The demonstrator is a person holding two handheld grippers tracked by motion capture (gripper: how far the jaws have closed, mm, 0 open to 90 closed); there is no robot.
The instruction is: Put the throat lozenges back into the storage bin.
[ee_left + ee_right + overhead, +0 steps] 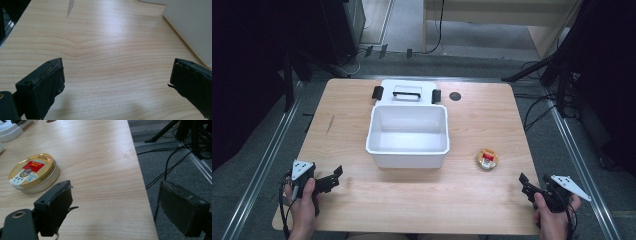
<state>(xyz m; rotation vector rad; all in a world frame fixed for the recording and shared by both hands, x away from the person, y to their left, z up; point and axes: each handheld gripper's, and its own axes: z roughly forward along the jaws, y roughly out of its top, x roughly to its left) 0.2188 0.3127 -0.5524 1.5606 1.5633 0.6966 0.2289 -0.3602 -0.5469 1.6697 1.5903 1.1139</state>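
I'm holding both claws low at the near edge of the table, neither touching anything. My left claw is sitting released, jaws spread wide over bare wood, with the white bin off to its right. My right claw is also sitting released and empty, jaws wide apart, one of them hanging out past the table's right edge. The small round tin is lying flat on the wood, just right of the bin and ahead-left of my right claw, apart from it. The lid is lying behind the bin, touching its far wall. I'm judging the tin as the next pick. Risks: it's low and smooth-sided, so jaws coming in too high are going to skate off the rim, and a shallow angle is going to shove it along the wood into the bin wall rather than grip it.
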